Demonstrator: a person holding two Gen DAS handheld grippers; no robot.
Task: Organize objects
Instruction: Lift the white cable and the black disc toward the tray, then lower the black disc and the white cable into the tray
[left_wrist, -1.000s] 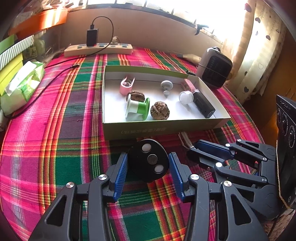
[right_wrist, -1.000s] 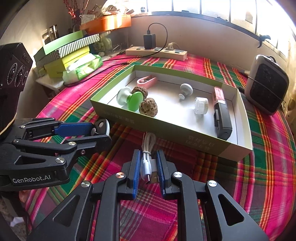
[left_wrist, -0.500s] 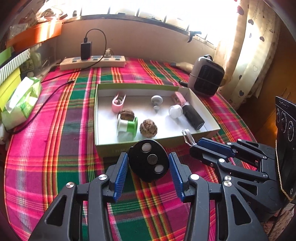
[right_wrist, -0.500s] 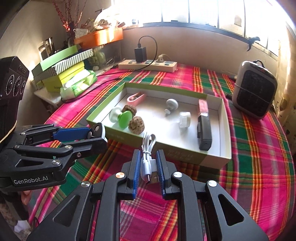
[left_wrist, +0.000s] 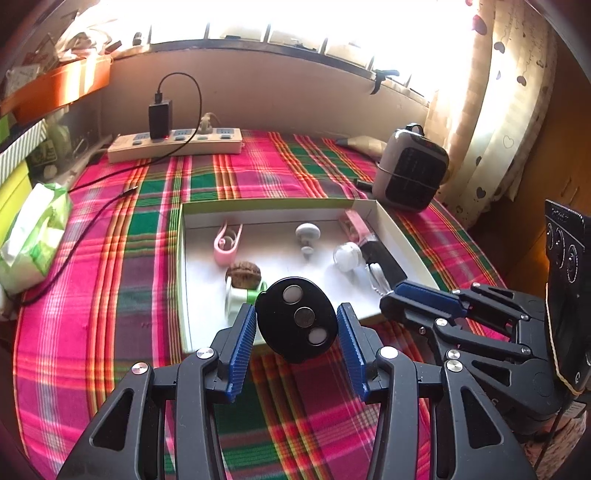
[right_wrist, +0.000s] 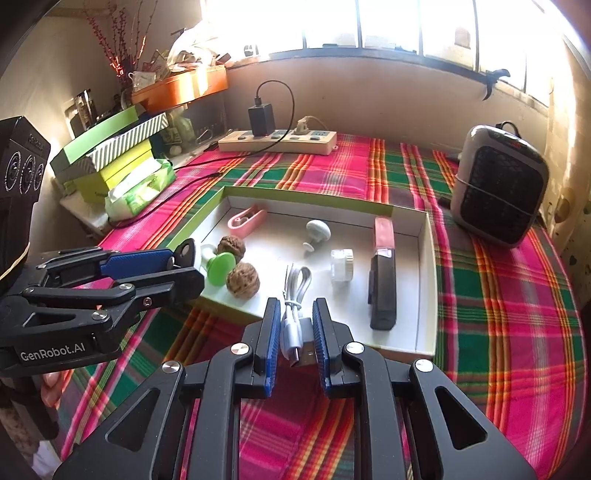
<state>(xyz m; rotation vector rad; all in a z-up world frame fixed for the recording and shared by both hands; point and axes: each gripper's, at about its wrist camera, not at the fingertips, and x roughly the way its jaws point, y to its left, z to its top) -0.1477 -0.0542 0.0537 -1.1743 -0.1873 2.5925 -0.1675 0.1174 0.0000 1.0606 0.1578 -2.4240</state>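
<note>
- Both grippers carried up and toward the box since a second ago; box formerly beyond the fingertips, now partly under them in both views.
- Left gripper (left_wrist: 296, 325): black oval remote (left_wrist: 296, 319) clamped between the blue pads, jaws wide, pads pressing its two long edges.
- Remote: flat, glossy black, three round buttons in a diagonal row, two pale and one dark in the middle. Hanging over the near-left part of the box, covering one walnut in the left view.
- Right gripper (right_wrist: 294, 325): jaws narrow, closed on white USB cable (right_wrist: 293, 295). Cable coiled and tied in a bundle, plug end back between the pads, loop end sticking out forward past the fingertips over the box floor.
- Box (right_wrist: 428, 258): shallow, white inside, green rim, on plaid tablecloth (right_wrist: 498, 314).
- Inside, near to far: two walnuts (right_wrist: 242, 283), green-and-white roller (right_wrist: 218, 266), black bar-shaped item (right_wrist: 383, 291), small clear jar (right_wrist: 341, 264), white knob (right_wrist: 317, 230), pink tube (right_wrist: 384, 230), pink clip (right_wrist: 246, 218).
- Beyond box: small heater (right_wrist: 500, 184) at right, power strip (right_wrist: 277, 142) with black charger by the wall.
</note>
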